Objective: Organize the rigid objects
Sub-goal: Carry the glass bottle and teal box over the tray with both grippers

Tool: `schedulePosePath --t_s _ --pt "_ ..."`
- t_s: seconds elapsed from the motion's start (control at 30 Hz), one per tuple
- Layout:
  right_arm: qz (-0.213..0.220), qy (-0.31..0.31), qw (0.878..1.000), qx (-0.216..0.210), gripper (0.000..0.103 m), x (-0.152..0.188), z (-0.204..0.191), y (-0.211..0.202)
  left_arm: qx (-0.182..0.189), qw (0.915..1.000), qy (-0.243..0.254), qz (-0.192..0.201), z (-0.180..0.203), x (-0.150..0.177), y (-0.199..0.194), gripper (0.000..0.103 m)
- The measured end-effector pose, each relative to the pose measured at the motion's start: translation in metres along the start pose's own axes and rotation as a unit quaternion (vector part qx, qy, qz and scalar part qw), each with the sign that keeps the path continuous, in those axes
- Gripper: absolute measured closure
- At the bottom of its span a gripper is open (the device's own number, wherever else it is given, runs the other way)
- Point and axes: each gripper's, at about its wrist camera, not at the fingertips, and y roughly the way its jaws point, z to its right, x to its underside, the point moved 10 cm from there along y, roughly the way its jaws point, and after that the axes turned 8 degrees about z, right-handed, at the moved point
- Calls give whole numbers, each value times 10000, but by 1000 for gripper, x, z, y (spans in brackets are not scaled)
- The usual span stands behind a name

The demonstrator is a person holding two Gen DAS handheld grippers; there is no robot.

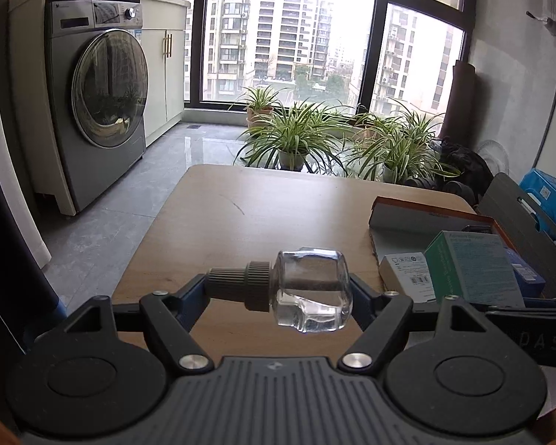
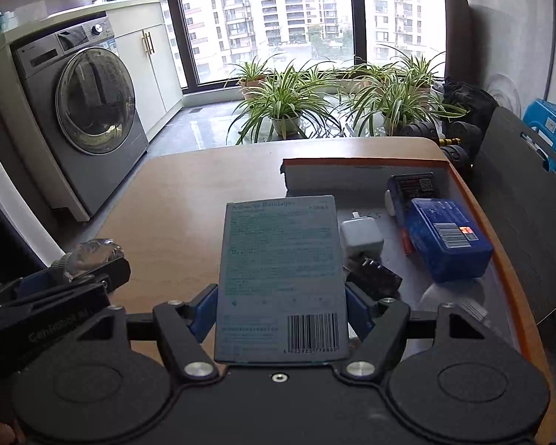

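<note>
Over the wooden table (image 1: 241,215), I am carrying a glass bottle (image 1: 311,289) clamped in the left gripper (image 1: 278,293) and a bandage box (image 2: 281,278) clamped in the right gripper (image 2: 281,311) beside the partly filled tray (image 2: 515,282); both are still unplaced.

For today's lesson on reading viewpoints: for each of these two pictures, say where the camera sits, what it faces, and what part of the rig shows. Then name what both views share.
Left wrist: sits on the left gripper, facing across the table toward the window; its fingers clamp a glass bottle sideways.
Right wrist: sits on the right gripper, facing the same way above the tray; its fingers clamp a bandage box, and the left gripper shows at lower left.
Shared: washing machine, potted plants, table, tray, bottle, bandage box.
</note>
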Motion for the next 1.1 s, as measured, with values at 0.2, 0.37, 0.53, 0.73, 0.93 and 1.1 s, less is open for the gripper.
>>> schedulePosePath --t_s 0.2,0.37,0.53,0.73,0.93,1.1 --pt "12 115 9999 35 19 2 16 -5 52 9999 147 24 16 0 -1 24" --pt "32 158 9998 74 19 5 25 -10 108 9997 208 14 27 3 -3 24" --pt "13 205 9998 79 19 8 33 -12 169 9995 274 -4 40 7 -5 24" --pt "-2 252 9996 102 19 12 41 -18 267 9991 314 -52 50 13 -7 24" --pt "17 307 9994 171 19 16 52 -25 375 9986 359 -83 62 18 -11 24" --pt "22 380 9990 243 19 20 64 -33 492 9980 383 -109 74 21 -14 24"
